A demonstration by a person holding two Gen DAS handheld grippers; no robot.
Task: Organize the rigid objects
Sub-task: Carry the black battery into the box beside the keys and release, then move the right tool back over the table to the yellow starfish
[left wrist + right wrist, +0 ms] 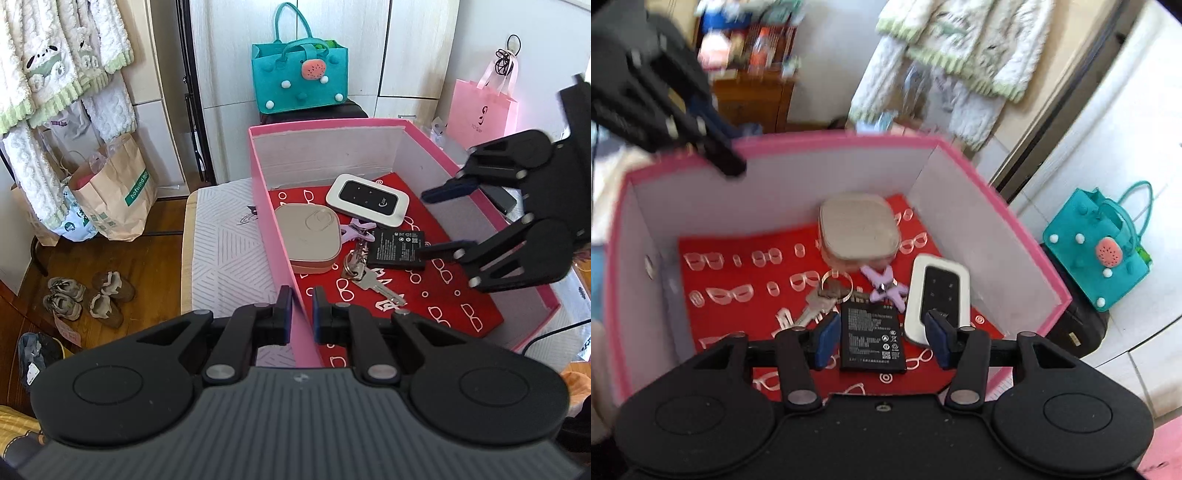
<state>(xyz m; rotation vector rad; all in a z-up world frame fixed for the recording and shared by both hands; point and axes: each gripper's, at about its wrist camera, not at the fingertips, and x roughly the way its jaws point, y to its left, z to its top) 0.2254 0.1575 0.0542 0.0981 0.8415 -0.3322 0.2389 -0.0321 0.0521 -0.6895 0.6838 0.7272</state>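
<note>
A pink box [325,123] lined with red glasses-print paper holds a white pocket router [367,199], a beige square case [306,238], a purple clip [358,227], keys [369,280] and a black battery [395,249]. My left gripper [302,310] is shut on the box's near-left wall, which stands between its pads. My right gripper [423,224] reaches in over the right wall. In the right wrist view the right gripper [882,339] is open. The battery [873,338] lies flat between its blue fingertips [827,338], which stand apart from its sides, with the router [938,295] just beyond.
A teal felt bag [299,77] sits on a black stand behind the box. A pink paper bag [480,110] hangs at the back right. The box rests on a white patterned surface [225,251]. Paper bags [118,192] and shoes [85,295] are on the wooden floor at left.
</note>
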